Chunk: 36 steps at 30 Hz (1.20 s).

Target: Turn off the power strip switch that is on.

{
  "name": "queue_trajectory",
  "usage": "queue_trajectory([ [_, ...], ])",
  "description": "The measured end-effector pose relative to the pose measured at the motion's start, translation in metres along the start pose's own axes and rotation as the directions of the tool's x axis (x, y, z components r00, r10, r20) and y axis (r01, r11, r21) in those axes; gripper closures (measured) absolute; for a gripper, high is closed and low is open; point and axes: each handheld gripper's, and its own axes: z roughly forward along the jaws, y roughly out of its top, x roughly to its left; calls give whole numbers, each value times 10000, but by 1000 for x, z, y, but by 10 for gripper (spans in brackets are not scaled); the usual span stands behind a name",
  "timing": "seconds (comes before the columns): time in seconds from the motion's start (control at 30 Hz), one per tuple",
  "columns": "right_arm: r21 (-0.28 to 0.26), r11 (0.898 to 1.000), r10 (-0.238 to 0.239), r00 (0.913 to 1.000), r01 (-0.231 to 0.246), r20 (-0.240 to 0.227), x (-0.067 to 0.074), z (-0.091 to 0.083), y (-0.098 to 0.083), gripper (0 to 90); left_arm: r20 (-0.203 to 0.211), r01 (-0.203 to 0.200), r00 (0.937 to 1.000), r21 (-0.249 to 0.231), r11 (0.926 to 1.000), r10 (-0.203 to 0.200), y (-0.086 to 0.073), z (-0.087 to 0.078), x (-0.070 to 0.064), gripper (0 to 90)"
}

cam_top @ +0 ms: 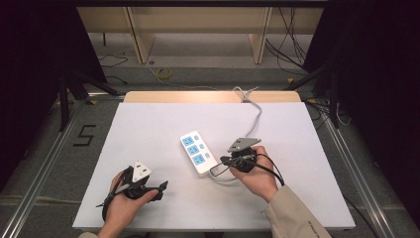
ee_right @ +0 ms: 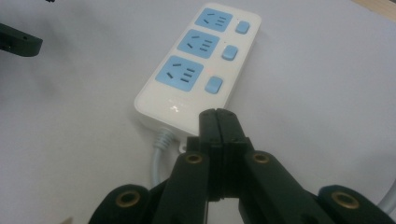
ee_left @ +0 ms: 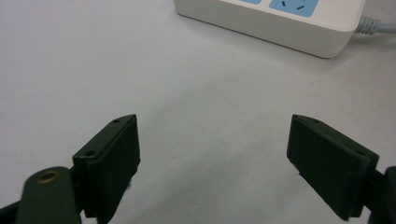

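Your pinched-shut right gripper (ee_right: 218, 116) sat just below the power strip's (ee_right: 198, 70) cord end, strip running toward upper right, left gripper (ee_left: 212, 154) wide and farther off.

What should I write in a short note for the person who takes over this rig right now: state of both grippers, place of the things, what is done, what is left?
Left gripper: jaws open, nothing between them, resting low near the table's front left, apart from the power strip.
Right gripper: jaws shut, holding nothing, tip close to the strip's cable end.
Power strip: flat at the middle of the white table, three blue sockets and three switches facing up, nothing plugged in, cable running off the far edge.
Done: no change to the strip can be seen.
Left: probably pressing a switch with the shut right tip.
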Motion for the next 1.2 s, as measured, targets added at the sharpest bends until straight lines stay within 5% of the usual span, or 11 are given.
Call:
queue_trajectory([
  [1.2,400,9991,-108,9999,113,-115,-1,22,21,900,-11,-48,10000,-3,10000,48,0,0,0,170],
])
